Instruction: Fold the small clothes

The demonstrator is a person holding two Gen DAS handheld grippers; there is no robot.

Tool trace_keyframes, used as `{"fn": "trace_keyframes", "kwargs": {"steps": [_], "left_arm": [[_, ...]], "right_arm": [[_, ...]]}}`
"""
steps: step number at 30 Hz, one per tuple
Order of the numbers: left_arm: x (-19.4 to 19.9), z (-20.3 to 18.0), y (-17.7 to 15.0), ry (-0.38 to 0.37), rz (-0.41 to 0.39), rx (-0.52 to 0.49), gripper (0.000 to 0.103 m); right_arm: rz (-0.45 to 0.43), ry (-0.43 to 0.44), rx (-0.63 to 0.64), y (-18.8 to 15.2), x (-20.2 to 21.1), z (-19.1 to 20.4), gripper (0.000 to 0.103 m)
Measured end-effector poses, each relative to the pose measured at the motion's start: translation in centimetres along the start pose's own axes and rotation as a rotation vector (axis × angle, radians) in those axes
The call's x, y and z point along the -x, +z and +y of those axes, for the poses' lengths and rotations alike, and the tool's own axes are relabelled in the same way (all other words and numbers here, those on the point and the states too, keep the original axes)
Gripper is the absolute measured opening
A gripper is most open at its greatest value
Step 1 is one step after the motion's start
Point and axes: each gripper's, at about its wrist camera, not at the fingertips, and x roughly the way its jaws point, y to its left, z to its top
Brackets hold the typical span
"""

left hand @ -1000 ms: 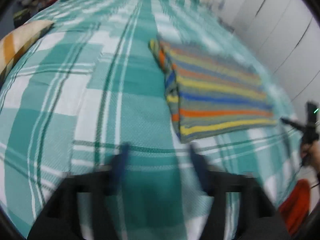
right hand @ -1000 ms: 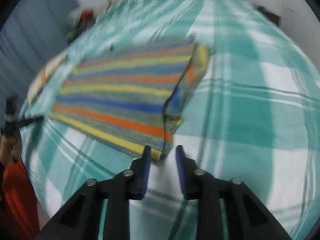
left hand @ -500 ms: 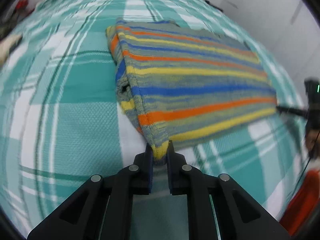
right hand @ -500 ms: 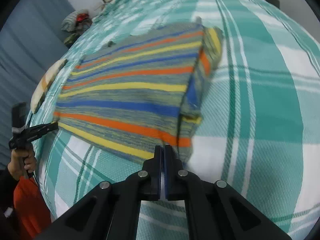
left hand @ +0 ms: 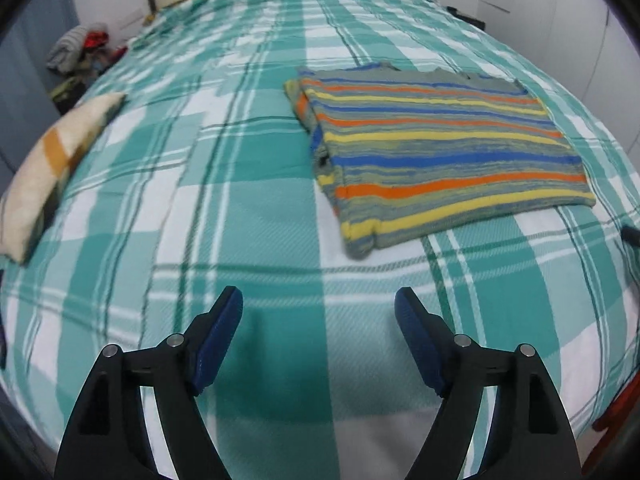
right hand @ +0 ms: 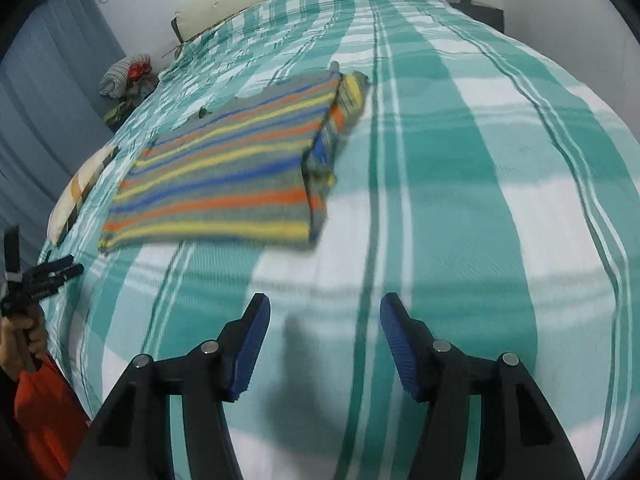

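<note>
**Claws released above the bed, striped sweater folded flat**

The left claw [left hand: 319,305] hangs over the teal-and-white plaid bedspread [left hand: 248,200] with its blue pads spread wide; its jaws have just been opening and nothing lies between them. The right claw [right hand: 325,312] likewise has jaws that have just been opening, with only bedspread between them. The folded striped sweater [left hand: 440,152] lies flat on the bed, ahead of both claws and apart from them, its folded side showing extra layers. In the right wrist view a hand [right hand: 22,340] grips the other claw's handle at the bed's edge. A cream-and-orange pillow [left hand: 52,168] rests near the bed's far side.
</note>
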Motion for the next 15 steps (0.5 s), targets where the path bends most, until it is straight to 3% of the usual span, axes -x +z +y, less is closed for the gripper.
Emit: {"fn": "trace_keyframes", "kwargs": {"steps": [7,15], "left_arm": [[2.0,-0.5,-0.7,0.038,-0.027,-0.004,0.080],[4.1,-1.0,-1.2,0.062,-0.054,-0.020,0.080]], "right_arm": [[-0.030,-0.019,-0.030,-4.7,1.6,0.1,0.059],[-0.036,-0.046,0.004,-6.1,1.3,0.4,0.060]]}}
